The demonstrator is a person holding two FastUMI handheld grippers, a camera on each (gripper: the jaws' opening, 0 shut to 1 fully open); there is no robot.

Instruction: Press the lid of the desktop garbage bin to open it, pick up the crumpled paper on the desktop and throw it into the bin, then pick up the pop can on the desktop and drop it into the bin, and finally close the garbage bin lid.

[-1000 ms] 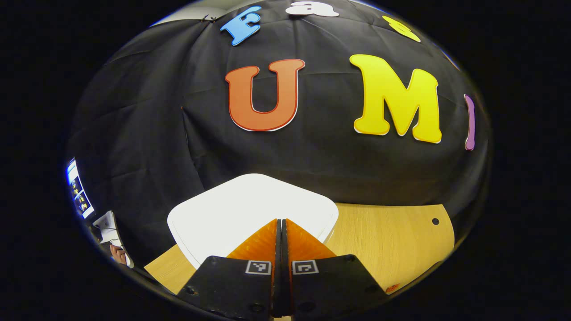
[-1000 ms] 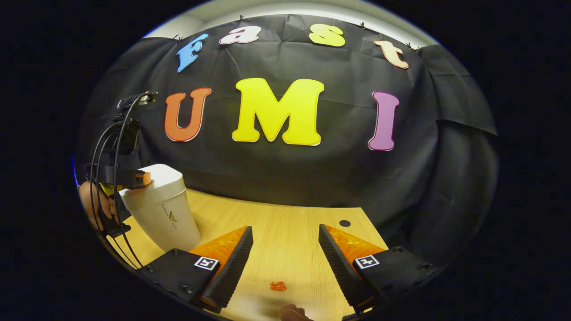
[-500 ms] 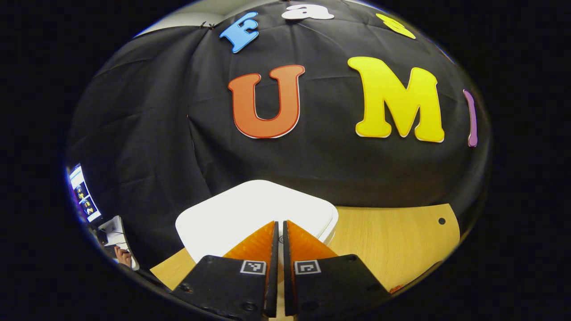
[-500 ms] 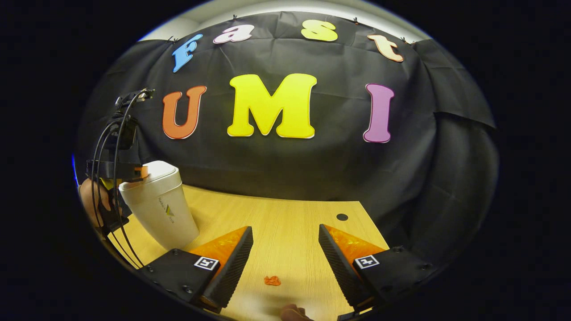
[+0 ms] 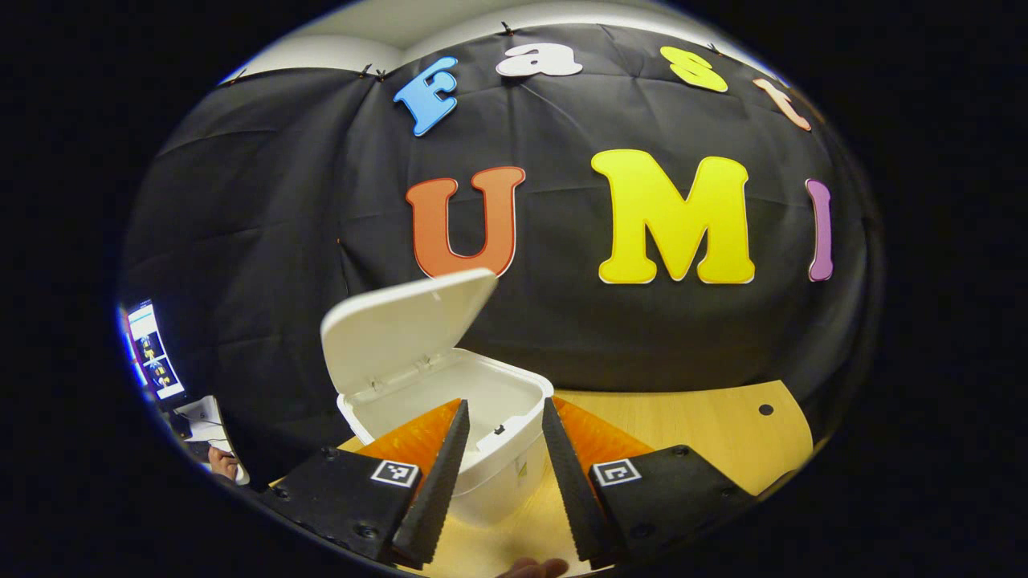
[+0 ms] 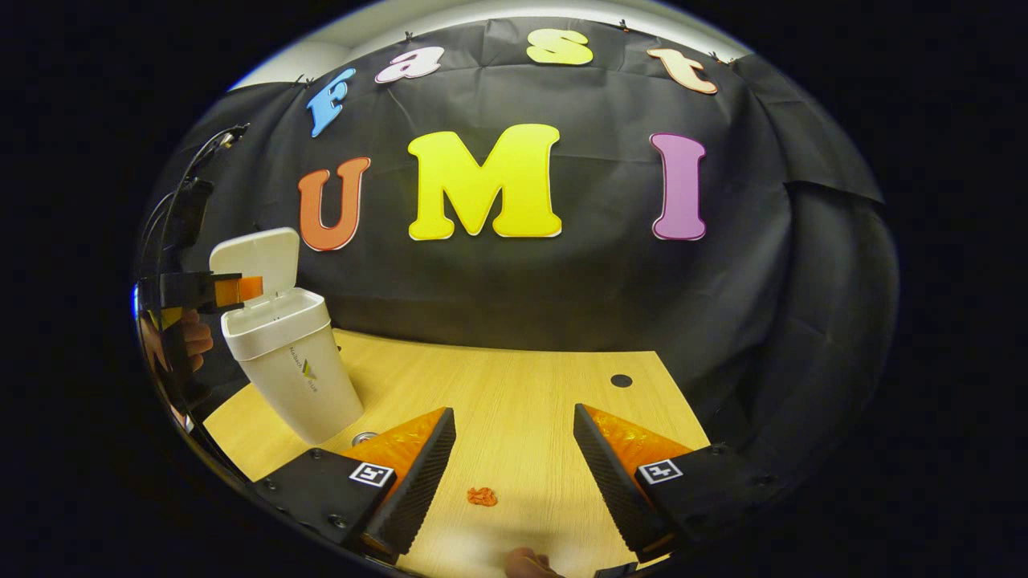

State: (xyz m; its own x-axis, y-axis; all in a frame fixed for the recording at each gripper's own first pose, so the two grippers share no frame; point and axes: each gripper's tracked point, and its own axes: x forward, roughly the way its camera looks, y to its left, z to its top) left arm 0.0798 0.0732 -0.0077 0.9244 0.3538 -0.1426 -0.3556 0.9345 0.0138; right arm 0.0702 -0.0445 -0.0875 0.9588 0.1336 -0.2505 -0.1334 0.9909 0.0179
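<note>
The white desktop bin (image 5: 498, 480) stands with its lid (image 5: 401, 329) flipped up and its inside bare. My left gripper (image 5: 506, 405) is open, its fingers on either side of the bin's near rim with nothing between them. In the right gripper view the bin (image 6: 299, 381) stands at the left with the lid (image 6: 255, 253) raised, and the left gripper (image 6: 233, 291) hovers at its rim. My right gripper (image 6: 514, 412) is open over the wooden table (image 6: 514, 377). A small orange-red crumpled scrap (image 6: 482, 497) lies between its fingers. A pop can's silver top (image 6: 364, 438) peeks out by the bin's foot.
A dark round hole (image 6: 621, 380) sits in the table near the back right. A hand (image 6: 191, 339) holds the left gripper beside the bin. A lit screen (image 5: 152, 349) shows far left beyond the table.
The left gripper was shut with its tips on the closed lid; the lid has sprung up, and the gripper has opened and drawn back. The right gripper has barely moved.
</note>
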